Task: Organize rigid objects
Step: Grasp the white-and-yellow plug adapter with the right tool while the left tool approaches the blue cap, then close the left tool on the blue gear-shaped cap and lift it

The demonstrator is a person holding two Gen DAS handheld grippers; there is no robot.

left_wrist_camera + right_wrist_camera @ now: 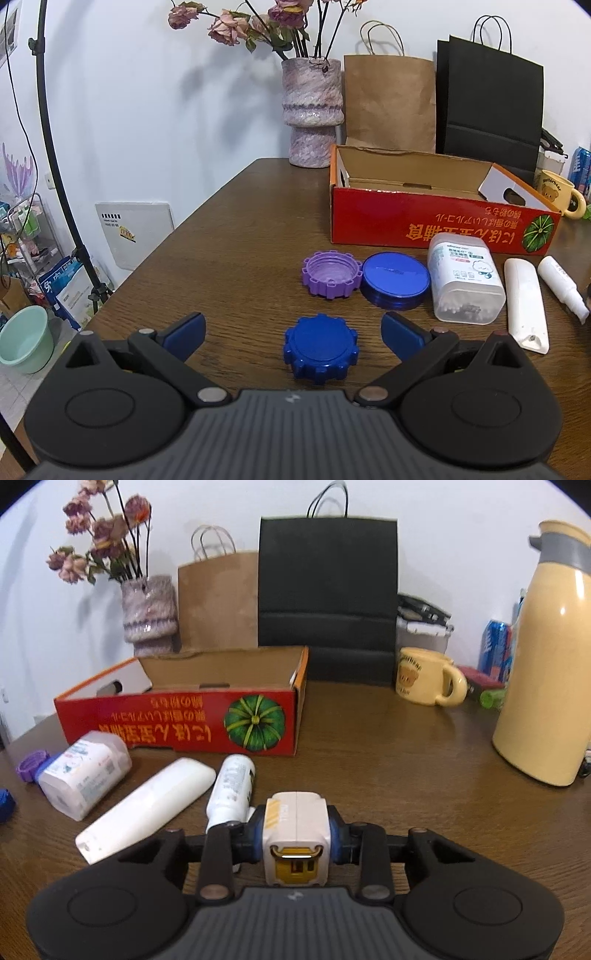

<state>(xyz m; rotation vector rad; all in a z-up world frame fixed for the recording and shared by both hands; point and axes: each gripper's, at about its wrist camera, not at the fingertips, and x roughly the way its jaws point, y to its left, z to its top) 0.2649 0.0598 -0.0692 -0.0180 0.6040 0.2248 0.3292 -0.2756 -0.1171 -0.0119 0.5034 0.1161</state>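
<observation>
My left gripper (293,328) is open, its blue pads on either side of a dark blue toothed cap (320,350) that lies on the table without touching them. Behind it sit a purple toothed cap (331,272), a round blue tin (395,279), a clear cotton-swab box (463,280), a white remote-like case (525,303) and a white spray bottle (561,284). My right gripper (296,836) is shut on a white and yellow cube-shaped charger (295,836), its pads pressing both sides. The spray bottle (232,788) lies just left of it. An open red cardboard box (177,720) stands behind.
A brown paper bag (218,602), a black paper bag (327,590) and a vase of dried flowers (147,609) line the wall. A yellow mug (428,681), a cream thermos jug (546,686) and a blue can (496,646) stand at the right. The table's left edge (173,243) drops to the floor.
</observation>
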